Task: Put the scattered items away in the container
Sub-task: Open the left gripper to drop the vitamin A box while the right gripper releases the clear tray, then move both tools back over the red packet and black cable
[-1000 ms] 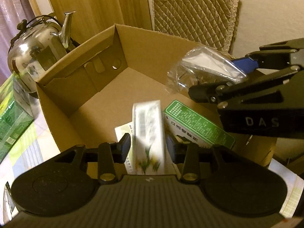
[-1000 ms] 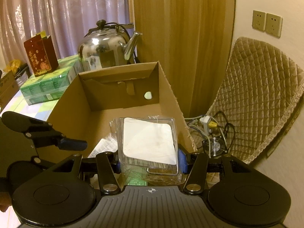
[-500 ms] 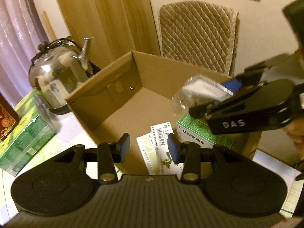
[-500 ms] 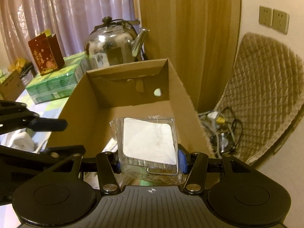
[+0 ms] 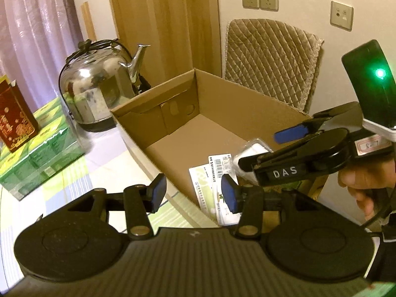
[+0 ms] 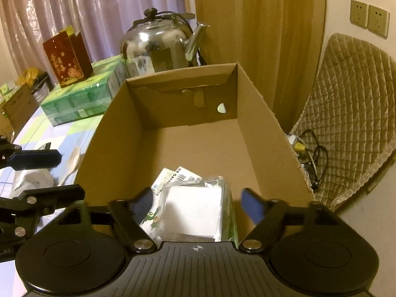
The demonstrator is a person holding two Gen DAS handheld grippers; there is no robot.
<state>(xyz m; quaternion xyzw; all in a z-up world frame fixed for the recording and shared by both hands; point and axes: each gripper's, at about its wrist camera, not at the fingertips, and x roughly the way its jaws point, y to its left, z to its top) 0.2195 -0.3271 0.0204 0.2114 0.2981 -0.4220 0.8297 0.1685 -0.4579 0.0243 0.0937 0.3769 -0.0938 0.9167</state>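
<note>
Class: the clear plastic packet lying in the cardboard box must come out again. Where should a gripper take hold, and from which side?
Grip the clear packet across its two opposite side edges, coming from above: it lies flat on the cartons, and the cardboard box walls probably block a sideways approach.

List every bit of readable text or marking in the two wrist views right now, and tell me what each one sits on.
"DAS": white letters on the side of the right gripper.
Handwritten sticker on that gripper's body: marks too blurred to read.
Barcode and print on the white leaflet packs in the cardboard box: too small to read.
Gold characters on the red gift box: blurred, unreadable.
Print on the green packs: unreadable.
</note>
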